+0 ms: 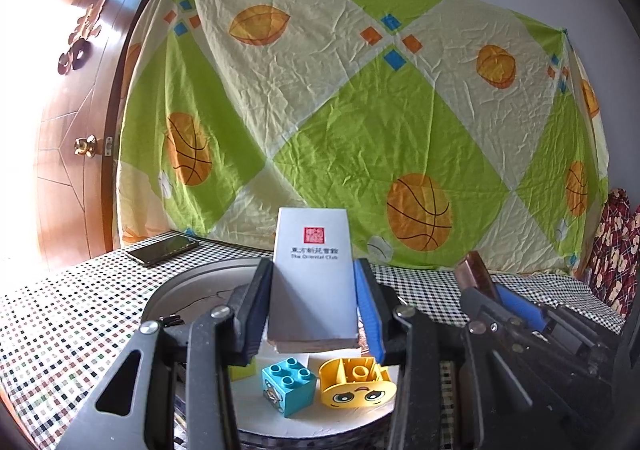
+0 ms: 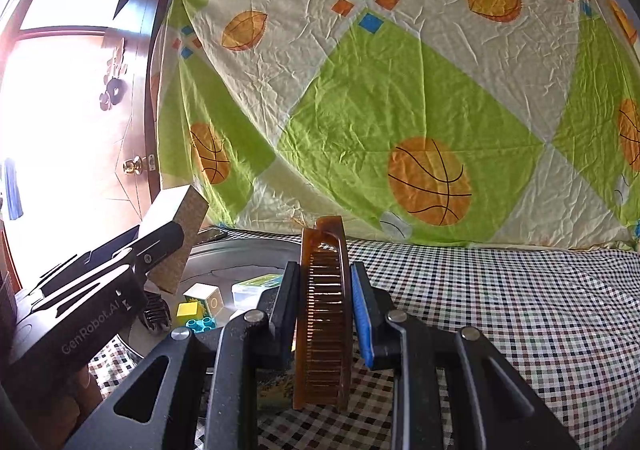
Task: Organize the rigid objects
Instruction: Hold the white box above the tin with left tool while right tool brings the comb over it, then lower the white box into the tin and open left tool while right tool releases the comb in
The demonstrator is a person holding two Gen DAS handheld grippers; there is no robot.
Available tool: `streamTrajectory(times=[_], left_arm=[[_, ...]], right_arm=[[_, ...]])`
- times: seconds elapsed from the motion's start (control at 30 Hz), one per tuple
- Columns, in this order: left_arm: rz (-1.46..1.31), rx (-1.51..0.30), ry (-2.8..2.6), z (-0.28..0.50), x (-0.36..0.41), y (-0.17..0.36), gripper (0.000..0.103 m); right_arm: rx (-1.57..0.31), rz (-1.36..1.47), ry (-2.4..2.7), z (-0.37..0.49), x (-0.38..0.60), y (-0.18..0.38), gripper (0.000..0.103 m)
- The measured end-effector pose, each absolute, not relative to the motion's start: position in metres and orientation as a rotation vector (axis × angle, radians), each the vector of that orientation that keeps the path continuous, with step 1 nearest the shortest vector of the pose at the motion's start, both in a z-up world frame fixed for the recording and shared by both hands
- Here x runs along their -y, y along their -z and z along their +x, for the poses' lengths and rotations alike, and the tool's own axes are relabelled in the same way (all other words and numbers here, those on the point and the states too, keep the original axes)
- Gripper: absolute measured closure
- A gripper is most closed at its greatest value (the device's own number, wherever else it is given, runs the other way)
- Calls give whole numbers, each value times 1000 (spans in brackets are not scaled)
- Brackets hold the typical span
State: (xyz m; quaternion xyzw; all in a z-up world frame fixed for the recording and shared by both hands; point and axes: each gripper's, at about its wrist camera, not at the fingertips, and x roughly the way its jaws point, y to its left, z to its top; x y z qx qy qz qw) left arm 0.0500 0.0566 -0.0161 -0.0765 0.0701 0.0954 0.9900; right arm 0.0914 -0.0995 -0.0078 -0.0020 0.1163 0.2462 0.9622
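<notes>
My left gripper point(image 1: 314, 268) is shut on an upright white notepad-like box point(image 1: 312, 234) with a red seal and printed text, held above a white round plate point(image 1: 304, 422). On that plate lie a blue stud brick point(image 1: 289, 382) and a yellow brick with a face point(image 1: 358, 382). My right gripper point(image 2: 325, 274) is shut on a brown translucent comb point(image 2: 322, 330), which stands on edge between the pads over the checkered cloth. In the right wrist view, the left gripper point(image 2: 168, 242) with its box point(image 2: 188, 234) is at the left. In the left wrist view, the right gripper point(image 1: 484, 282) is at the right.
A grey round tray point(image 2: 240, 250) holds a cube point(image 2: 206, 298), a clear lidded box point(image 2: 252, 288) and a black clip point(image 2: 156, 314). A phone point(image 1: 162, 250) lies at the table's far left. A basketball-print sheet hangs behind; a wooden door stands at the left.
</notes>
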Motion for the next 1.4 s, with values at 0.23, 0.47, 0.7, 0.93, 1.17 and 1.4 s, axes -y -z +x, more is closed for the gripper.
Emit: streamTrajectory(times=[0.23,0.47,0.7,0.93,1.17,1.4], left_arm=[[-148,-159,-204,51,-67,19,63],[-155,-167,-217,49,-78,21,63],[-143,-175,-225,50,-86,21,63],[-133,-216,-237,57,-96,21,63],[-115,-298,-228,75,-106,22,63],[-90,-428,-224,99,-119,26,63]], right_arm=[[-247,-8,-516,93,87,7,75],[-250,-22,-533,93,75,7,75],[-263,-25,-550,95,64,5,75],[-283,-25,-566,101,54,-1,75],[-322,-45,-592,118,39,-9,76],[-435,-53,-633,145,17,0,75]])
